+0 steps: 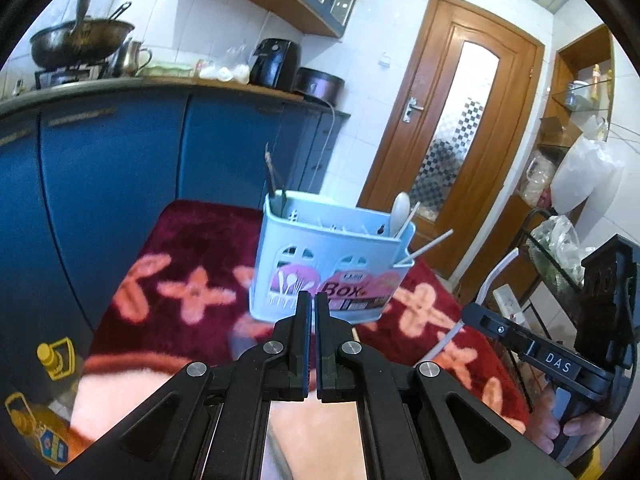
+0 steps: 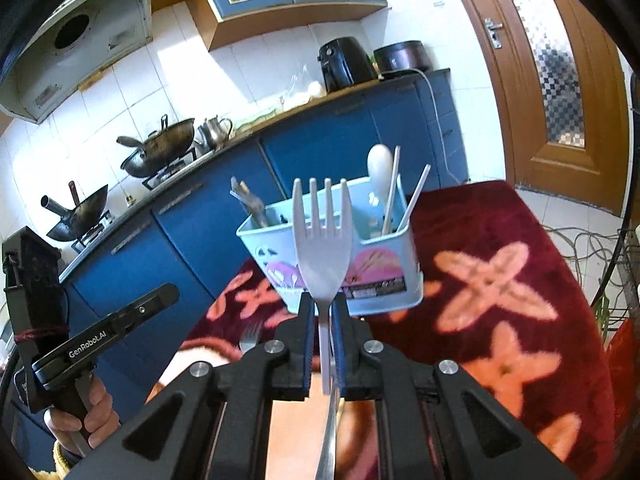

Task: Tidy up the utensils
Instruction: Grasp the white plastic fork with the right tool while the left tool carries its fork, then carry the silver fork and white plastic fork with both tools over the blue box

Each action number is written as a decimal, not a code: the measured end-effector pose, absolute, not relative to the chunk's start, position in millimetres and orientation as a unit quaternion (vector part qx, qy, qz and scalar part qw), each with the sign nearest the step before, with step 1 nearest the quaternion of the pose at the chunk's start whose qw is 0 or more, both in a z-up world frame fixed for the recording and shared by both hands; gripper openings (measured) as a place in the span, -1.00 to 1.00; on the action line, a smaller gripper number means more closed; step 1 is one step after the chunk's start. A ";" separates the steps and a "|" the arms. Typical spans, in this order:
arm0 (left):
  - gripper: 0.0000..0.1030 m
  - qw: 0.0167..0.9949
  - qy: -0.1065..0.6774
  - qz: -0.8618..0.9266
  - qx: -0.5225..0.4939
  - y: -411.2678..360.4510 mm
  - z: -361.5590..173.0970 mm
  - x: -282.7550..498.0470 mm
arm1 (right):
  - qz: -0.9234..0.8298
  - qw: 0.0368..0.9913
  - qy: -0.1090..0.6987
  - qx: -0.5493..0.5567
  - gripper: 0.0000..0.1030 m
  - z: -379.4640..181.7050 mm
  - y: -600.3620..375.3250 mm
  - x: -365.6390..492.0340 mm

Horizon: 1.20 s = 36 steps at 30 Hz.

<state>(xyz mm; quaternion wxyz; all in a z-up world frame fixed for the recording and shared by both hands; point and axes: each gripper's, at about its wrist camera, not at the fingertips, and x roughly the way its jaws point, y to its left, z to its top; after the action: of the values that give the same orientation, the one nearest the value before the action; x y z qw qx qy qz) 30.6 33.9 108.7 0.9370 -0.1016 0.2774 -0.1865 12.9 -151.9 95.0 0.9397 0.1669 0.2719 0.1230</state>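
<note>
Blue caddy [image 2: 384,276] – spoon [image 2: 379,166], sticks [image 2: 416,196] inside

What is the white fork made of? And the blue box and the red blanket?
White fork: looks like plastic, matte, pale and thick-tined. Blue box: probably molded plastic, smooth, with cut-out holes and a printed label. Red blanket: soft fuzzy fabric, plush-looking pile with orange flowers.

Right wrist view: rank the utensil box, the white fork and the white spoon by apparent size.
1. Light blue utensil box.
2. White fork, held in the right claw; it sits far nearer the camera, so its size is exaggerated.
3. White spoon, only its upper part showing above the box.
</note>
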 end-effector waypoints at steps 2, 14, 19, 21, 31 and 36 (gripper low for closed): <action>-0.98 0.937 0.276 -0.188 -0.100 31.5 110.7 31.8 | 0.121 0.941 0.269 0.169 -0.80 97.2 -155.0 13.0; -0.82 0.907 0.365 -0.174 -0.113 38.9 76.0 54.2 | 0.115 0.937 0.274 0.184 -0.80 90.3 -164.6 12.4; -0.38 0.892 0.409 -0.150 -0.118 48.1 41.6 71.9 | 0.115 0.937 0.275 0.184 -0.80 88.6 -164.7 12.2; -0.38 0.886 0.425 -0.143 -0.117 50.6 29.6 79.1 | 0.115 0.936 0.277 0.184 -0.80 87.0 -164.4 12.3; -0.38 0.862 0.471 -0.146 -0.120 54.4 -9.0 106.6 | 0.113 0.935 0.284 0.182 -0.80 84.3 -163.4 18.1; -0.38 0.860 0.470 -0.154 -0.125 52.0 -14.2 112.4 | 0.114 0.934 0.285 0.183 -0.80 83.7 -162.3 19.7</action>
<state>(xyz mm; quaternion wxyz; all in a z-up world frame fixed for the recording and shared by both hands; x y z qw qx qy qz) 112.4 52.0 -14.2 0.8599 -0.1247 0.4704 -0.1542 19.7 -162.3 83.7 0.9342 0.1826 0.2845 0.1144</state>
